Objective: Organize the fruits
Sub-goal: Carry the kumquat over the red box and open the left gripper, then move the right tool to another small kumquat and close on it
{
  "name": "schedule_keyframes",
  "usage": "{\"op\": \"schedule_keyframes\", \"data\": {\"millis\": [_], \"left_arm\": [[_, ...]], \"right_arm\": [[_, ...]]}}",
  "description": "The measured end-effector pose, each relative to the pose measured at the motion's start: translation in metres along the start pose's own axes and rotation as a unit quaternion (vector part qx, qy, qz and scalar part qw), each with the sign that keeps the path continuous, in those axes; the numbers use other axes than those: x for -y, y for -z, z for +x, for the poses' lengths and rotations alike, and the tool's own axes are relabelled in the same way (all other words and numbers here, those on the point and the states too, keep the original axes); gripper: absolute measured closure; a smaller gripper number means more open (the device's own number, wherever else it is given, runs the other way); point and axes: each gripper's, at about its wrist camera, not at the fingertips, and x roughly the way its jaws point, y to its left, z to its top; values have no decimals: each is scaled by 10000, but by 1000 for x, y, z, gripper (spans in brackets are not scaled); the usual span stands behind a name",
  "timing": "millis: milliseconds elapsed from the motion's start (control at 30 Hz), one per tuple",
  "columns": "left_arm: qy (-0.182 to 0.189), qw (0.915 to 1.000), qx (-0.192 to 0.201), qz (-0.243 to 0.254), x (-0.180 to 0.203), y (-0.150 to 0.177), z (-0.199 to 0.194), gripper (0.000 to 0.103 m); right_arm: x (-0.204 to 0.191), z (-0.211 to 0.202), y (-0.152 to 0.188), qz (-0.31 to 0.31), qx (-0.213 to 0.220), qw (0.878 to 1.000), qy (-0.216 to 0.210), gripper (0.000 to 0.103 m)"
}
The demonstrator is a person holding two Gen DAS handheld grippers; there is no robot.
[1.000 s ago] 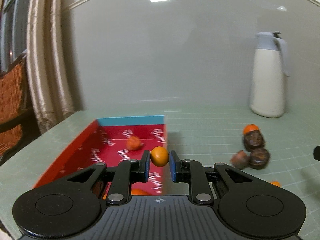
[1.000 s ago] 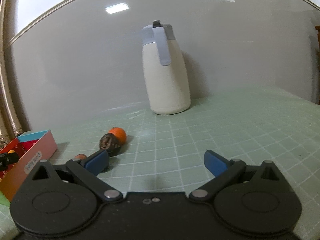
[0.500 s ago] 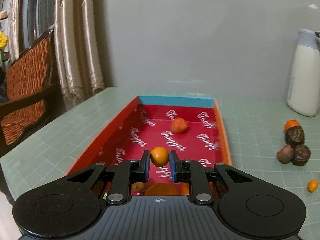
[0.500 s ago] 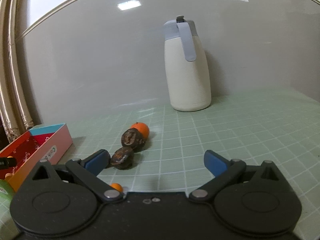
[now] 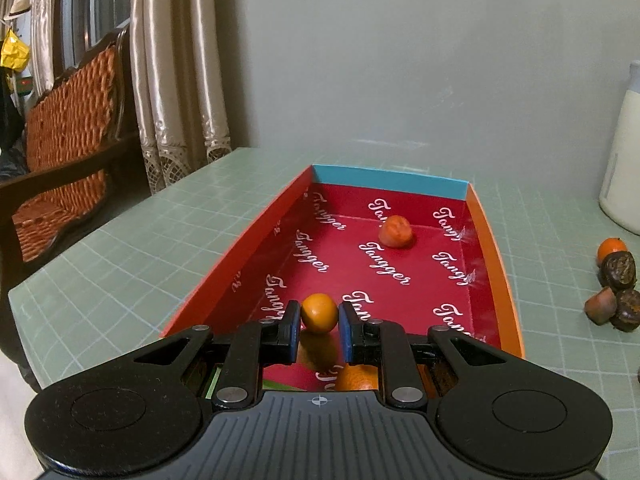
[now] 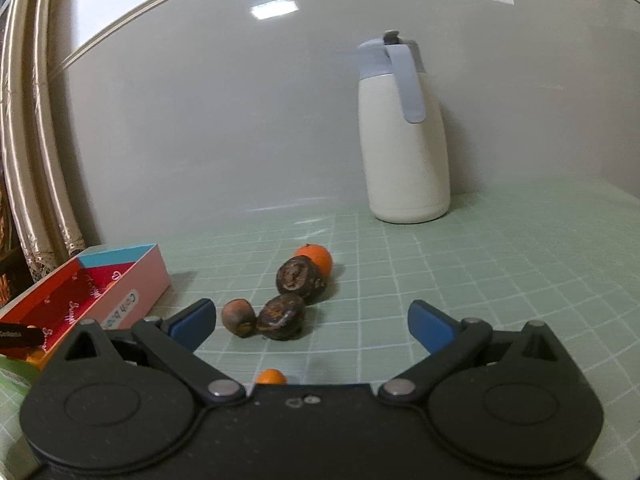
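My left gripper is shut on a small orange fruit and holds it over the near end of the red box. An orange-red fruit lies near the box's far end; another orange shows under the fingers. My right gripper is open and empty above the mat. Ahead of it lie three dark brown fruits and an orange; a small orange fruit sits just below the jaws. The box also shows at the left of the right wrist view.
A white jug with a grey lid stands at the back by the wall. A wicker chair and curtains are past the table's left edge. The green grid mat covers the table.
My left gripper has swung left and forward over the box with the orange fruit held. My right gripper has turned left, bringing the loose fruits closer between its open fingers.
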Motion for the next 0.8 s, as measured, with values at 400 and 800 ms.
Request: {"op": "schedule_keyframes", "data": {"millis": [400,800], "left_arm": [[-129,9992,340,-170,-17,0,-16,25],[5,9977,672,10,-24,5,-39,19]], "right_arm": [[-12,6,4,-76,-106,9998,-132,0],[-17,4,8,-165,-168,9996,-184,0]]}}
